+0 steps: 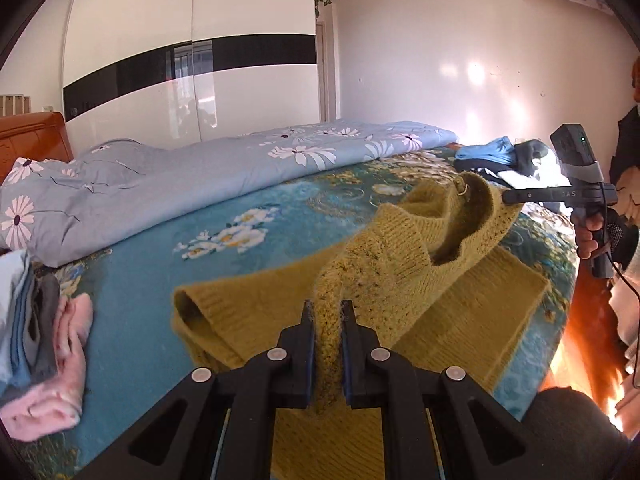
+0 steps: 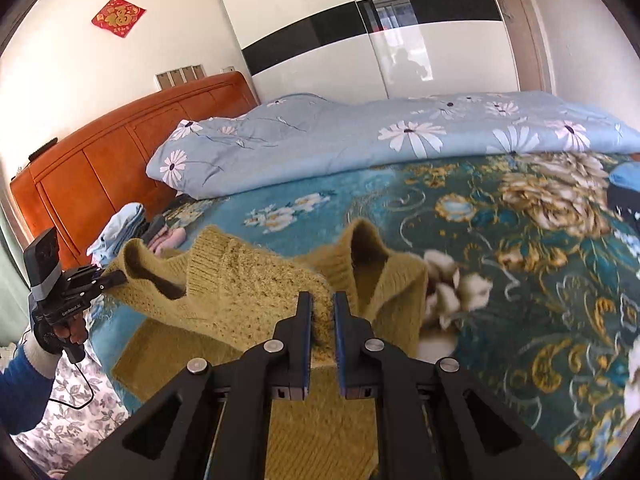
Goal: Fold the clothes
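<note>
A mustard-yellow knit sweater (image 1: 400, 264) is held up above the blue floral bedspread (image 1: 160, 248), its lower part and a sleeve (image 1: 224, 304) still lying on the bed. My left gripper (image 1: 327, 316) is shut on one shoulder of it. At the far right of that view, my right gripper (image 1: 508, 198) pinches the other shoulder, and the collar sags between them. In the right wrist view the right gripper (image 2: 321, 304) is shut on the sweater (image 2: 248, 280), and the left gripper (image 2: 116, 278) holds its far edge.
A folded pile of pink, grey and light blue clothes (image 1: 52, 340) sits by the orange headboard (image 2: 100, 160). A light blue daisy duvet (image 1: 200, 168) lies along the far side. Loose blue and dark clothes (image 1: 496, 156) lie at the bed's foot. White wardrobe (image 1: 180, 60) behind.
</note>
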The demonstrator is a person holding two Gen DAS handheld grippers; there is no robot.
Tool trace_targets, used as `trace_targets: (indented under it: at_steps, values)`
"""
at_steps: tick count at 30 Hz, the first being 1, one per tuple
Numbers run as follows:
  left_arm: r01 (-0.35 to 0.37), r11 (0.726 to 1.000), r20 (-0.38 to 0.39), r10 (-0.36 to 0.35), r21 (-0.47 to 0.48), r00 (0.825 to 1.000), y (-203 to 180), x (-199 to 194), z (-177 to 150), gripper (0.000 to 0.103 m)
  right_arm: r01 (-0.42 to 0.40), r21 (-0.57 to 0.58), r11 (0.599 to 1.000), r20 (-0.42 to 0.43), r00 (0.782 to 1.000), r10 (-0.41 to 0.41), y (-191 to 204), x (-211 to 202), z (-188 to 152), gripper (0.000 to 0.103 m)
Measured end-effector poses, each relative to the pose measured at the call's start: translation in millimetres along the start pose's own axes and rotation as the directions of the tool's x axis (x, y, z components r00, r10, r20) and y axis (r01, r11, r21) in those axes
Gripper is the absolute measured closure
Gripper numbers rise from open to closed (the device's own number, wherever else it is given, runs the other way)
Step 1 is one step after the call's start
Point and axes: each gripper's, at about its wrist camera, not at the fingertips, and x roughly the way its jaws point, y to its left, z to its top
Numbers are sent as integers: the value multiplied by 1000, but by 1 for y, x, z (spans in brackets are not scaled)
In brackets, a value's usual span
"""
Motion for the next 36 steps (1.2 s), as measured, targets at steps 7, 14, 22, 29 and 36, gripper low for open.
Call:
trace_targets:
  at_steps: [7, 14, 22, 29, 36]
  values:
    - [-21, 999, -87, 18, -32, 996, -28, -4, -51, 89, 42, 36, 998, -90, 995, -38, -5, -3, -60, 93]
    - [-6, 987, -111, -12, -161, 994, -20, -15, -74, 81, 98, 31, 995, -153, 984, -92, -7, -3, -86, 89]
    - [-21, 957, -22, 16, -289, 1000, 26, -36, -50, 43, 100, 110, 989, -82, 992, -91, -30, -31, -65, 77]
    - [-85, 872, -92, 46, -482, 995, 92, 22, -26, 43, -14, 263, 965, -25, 999, 21, -55, 11, -11, 71]
    - [50, 741, -42, -104, -669, 994, 130, 62, -29, 45, -34, 436, 899, -62, 996, 67, -92, 68, 15, 71]
